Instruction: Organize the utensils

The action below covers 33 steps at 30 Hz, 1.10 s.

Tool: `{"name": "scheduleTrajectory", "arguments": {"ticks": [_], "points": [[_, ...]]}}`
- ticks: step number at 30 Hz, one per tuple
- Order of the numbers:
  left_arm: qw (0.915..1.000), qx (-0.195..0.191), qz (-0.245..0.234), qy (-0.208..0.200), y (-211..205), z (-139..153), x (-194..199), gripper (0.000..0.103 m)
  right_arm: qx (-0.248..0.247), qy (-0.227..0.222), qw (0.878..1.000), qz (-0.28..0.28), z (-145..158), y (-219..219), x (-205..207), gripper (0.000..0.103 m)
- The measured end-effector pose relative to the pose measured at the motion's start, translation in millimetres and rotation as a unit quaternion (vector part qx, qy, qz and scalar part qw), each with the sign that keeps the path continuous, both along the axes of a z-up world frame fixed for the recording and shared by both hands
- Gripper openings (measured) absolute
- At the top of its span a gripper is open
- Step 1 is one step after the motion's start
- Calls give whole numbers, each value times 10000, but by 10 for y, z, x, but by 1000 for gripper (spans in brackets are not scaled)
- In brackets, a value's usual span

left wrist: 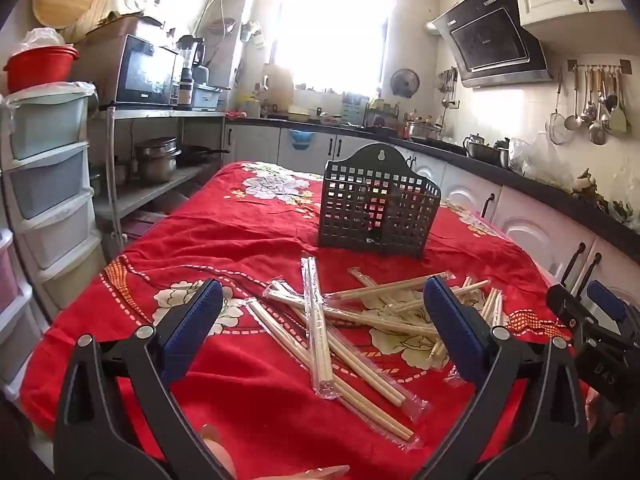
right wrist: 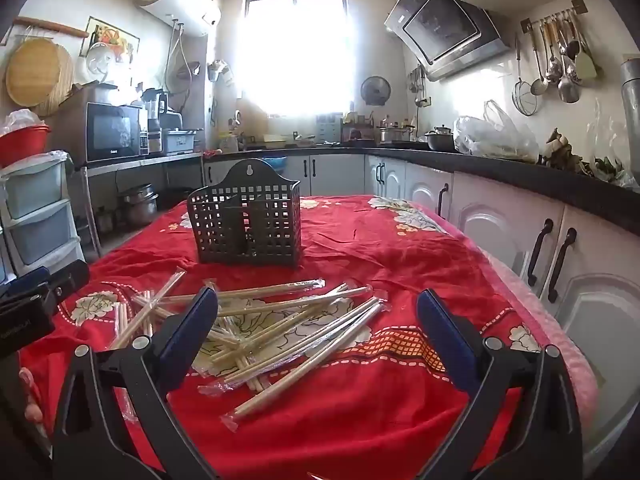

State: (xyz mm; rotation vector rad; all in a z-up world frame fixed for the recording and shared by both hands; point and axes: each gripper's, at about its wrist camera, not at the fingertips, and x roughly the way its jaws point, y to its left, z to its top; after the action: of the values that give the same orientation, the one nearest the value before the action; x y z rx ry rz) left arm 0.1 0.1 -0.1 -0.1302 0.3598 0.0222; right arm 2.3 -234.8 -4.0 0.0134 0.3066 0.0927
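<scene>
A loose pile of wrapped wooden chopsticks (left wrist: 352,320) lies on the red flowered tablecloth (left wrist: 240,240); it also shows in the right wrist view (right wrist: 280,320). Behind it stands an empty black perforated utensil holder (left wrist: 376,208), also in the right wrist view (right wrist: 248,220). My left gripper (left wrist: 324,304) is open and empty, hovering above the near side of the pile. My right gripper (right wrist: 318,312) is open and empty, above the pile's right part. The right gripper shows at the right edge of the left view (left wrist: 592,320); the left one shows at the left edge of the right view (right wrist: 36,292).
White cabinets (right wrist: 520,232) under a dark counter run close along the table's right side. A stack of plastic drawers (left wrist: 44,184) and a metal shelf with pots (left wrist: 160,160) stand to the left. The tablecloth drops off at the near edge.
</scene>
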Motion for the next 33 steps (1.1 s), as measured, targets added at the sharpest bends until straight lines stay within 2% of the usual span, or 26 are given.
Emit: {"name": "scheduleTrajectory", "arguments": {"ticks": [12,33], "points": [[10000,8,18,-44,-3,3,-4,93,-25,-79,10000,-19,69,20,-58,97],[10000,-14,-3,-41,6,-25,-24,93,0,-57,10000,4,-2,12,-42,97]]}}
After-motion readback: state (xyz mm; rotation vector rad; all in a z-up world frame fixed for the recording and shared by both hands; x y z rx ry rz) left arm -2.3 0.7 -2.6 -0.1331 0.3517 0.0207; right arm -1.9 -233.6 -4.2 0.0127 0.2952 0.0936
